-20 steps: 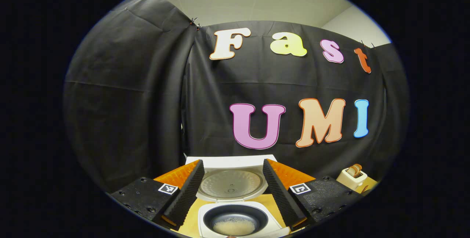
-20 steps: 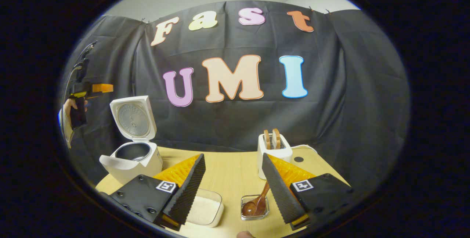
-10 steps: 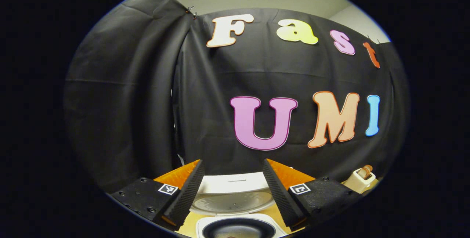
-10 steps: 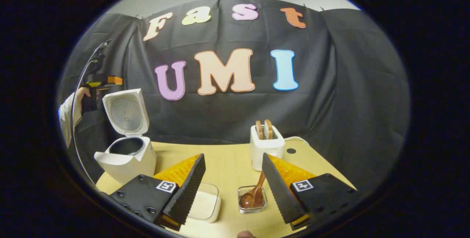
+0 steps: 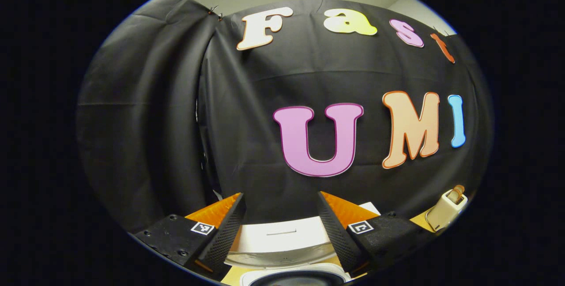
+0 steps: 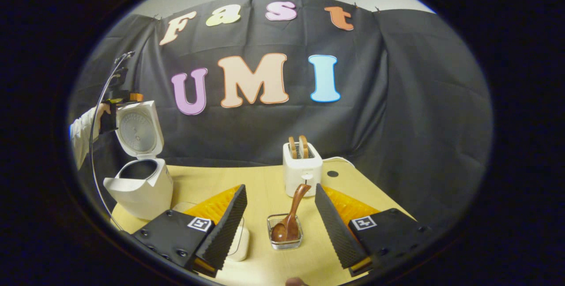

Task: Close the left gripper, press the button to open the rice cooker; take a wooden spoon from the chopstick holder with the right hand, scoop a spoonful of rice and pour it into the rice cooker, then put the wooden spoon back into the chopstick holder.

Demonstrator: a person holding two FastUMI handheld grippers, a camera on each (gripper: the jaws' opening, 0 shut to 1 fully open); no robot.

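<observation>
Step in hand, as judged: closing stage, wooden spoon back in the clear chopstick holder on the table, bowl down, handle leaning toward the toaster.
Right gripper: jaws spread, empty, spoon between them but farther off, untouched.
Left gripper: jaws spread, empty, above the raised lid of the rice cooker.
Next move: none required beyond withdrawal.
Change from a second ago: spoon seen more central; pot interior and rice slipped below the left gripper view; rice container mostly hidden behind a finger.
</observation>
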